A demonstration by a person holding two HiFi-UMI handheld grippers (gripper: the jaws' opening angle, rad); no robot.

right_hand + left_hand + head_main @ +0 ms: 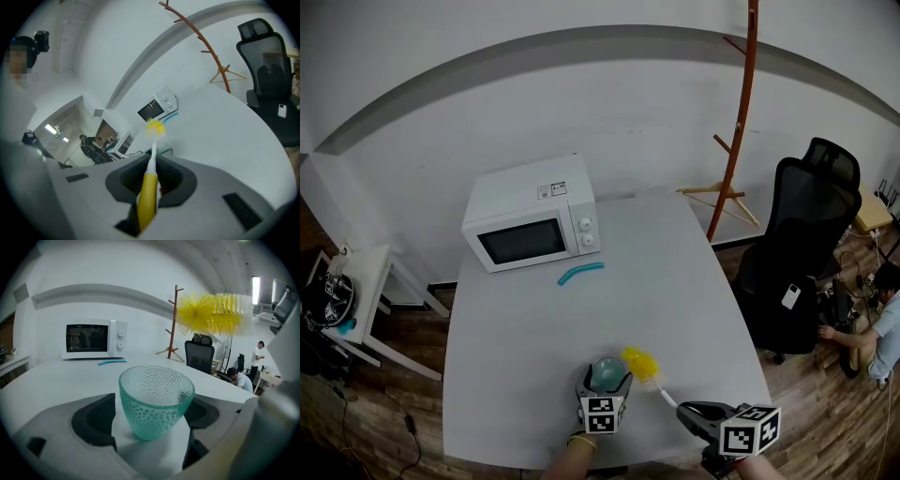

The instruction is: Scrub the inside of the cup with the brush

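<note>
A teal dimpled glass cup stands upright on the white table near its front edge. My left gripper is open around it, and a gap shows between the left pad and the cup's wall. My right gripper is shut on the yellow-and-white handle of a brush. The yellow bristle head hangs just right of the cup and above its rim, outside it.
A white microwave sits at the table's back left, with a teal curved object in front of it. A wooden coat rack, a black office chair and a crouching person are to the right. A small side table stands left.
</note>
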